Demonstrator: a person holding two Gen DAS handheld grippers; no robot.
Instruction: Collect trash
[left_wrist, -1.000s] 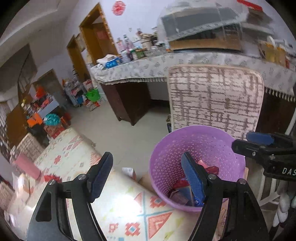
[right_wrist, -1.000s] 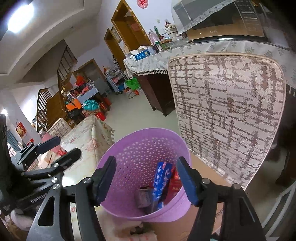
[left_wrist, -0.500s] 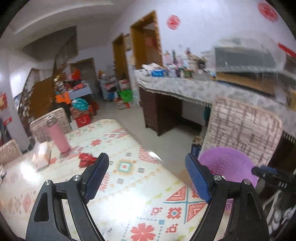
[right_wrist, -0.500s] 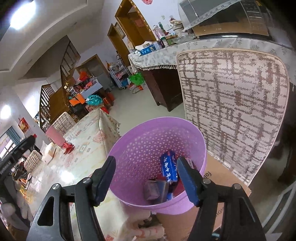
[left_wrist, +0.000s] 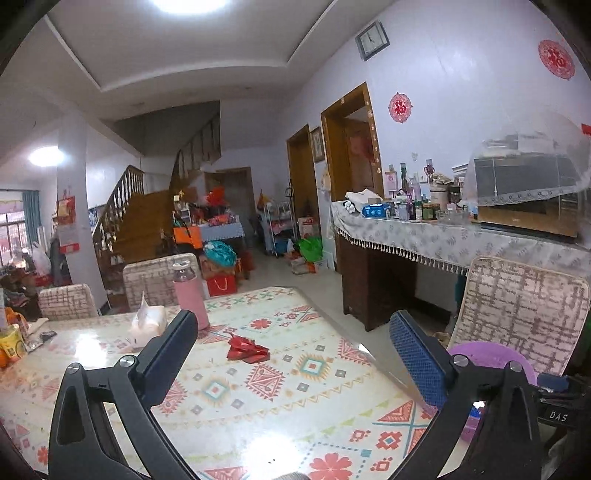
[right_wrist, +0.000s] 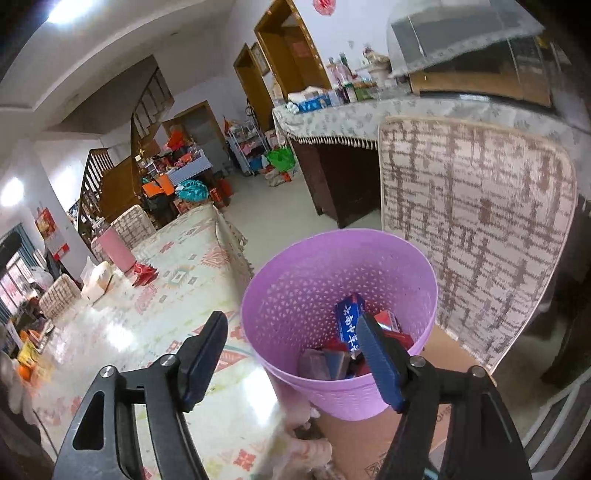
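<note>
Nearest, the left tool (left_wrist: 291, 354) is spreading its jaws with nothing between them, above the patterned worktop (left_wrist: 258, 413). The right tool (right_wrist: 291, 354) is also opening, empty, at the near rim of the purple wastebasket (right_wrist: 295, 295), which holds a blue packet (right_wrist: 349, 319) among other wrappers. Farther along the worktop lies a crumpled red wrapper (left_wrist: 246, 349), near a pink bottle (left_wrist: 189, 295).

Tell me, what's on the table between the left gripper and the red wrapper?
Nothing: in the left wrist view only bare patterned tablecloth lies between the opening, empty left gripper and the red wrapper.
</note>
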